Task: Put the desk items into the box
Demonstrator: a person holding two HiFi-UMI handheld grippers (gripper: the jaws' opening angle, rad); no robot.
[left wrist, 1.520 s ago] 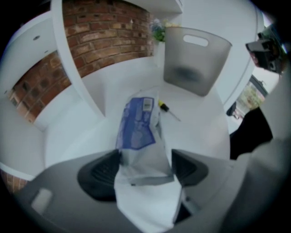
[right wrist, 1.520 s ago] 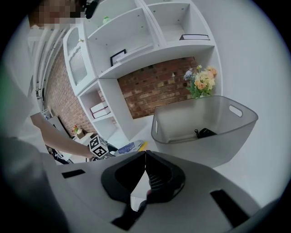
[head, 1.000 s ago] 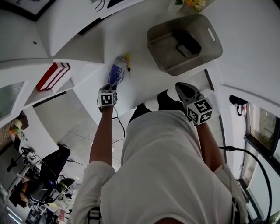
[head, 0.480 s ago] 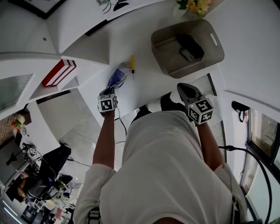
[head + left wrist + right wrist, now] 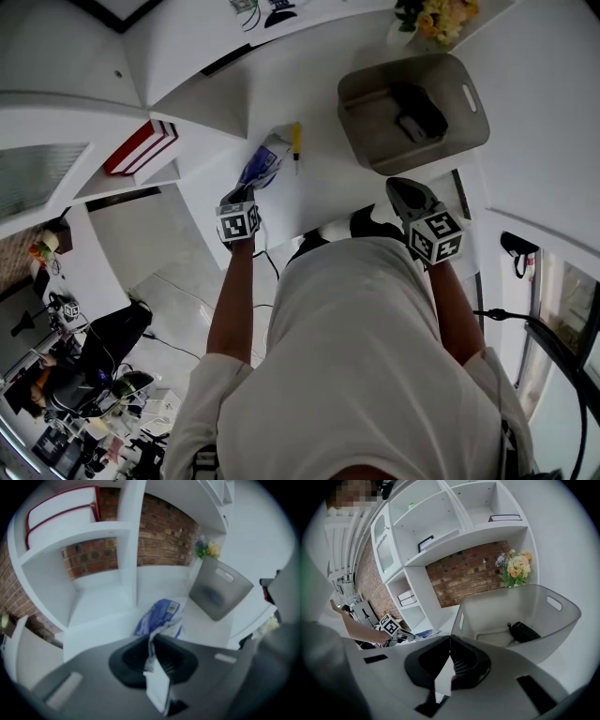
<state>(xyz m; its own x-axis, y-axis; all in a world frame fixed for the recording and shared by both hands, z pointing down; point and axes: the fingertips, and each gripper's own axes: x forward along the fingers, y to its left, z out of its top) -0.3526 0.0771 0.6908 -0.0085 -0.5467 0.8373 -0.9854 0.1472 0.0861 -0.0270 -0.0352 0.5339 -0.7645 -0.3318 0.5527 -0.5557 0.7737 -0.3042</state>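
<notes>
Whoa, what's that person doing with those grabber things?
A person is tidying desk items into the grey box. The left gripper has just been closing its fingers and pinches the blue-and-white packet. The right gripper hovers shut and empty by the box, which holds a black item. A yellow tool lies nearby.

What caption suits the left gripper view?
Left hand-held gripper, jaws just closed on a blue packet; grey box beyond on desk.

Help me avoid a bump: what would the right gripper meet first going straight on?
Probably the near wall of the box; depth is unclear, so the right gripper could touch the desk first.
</notes>
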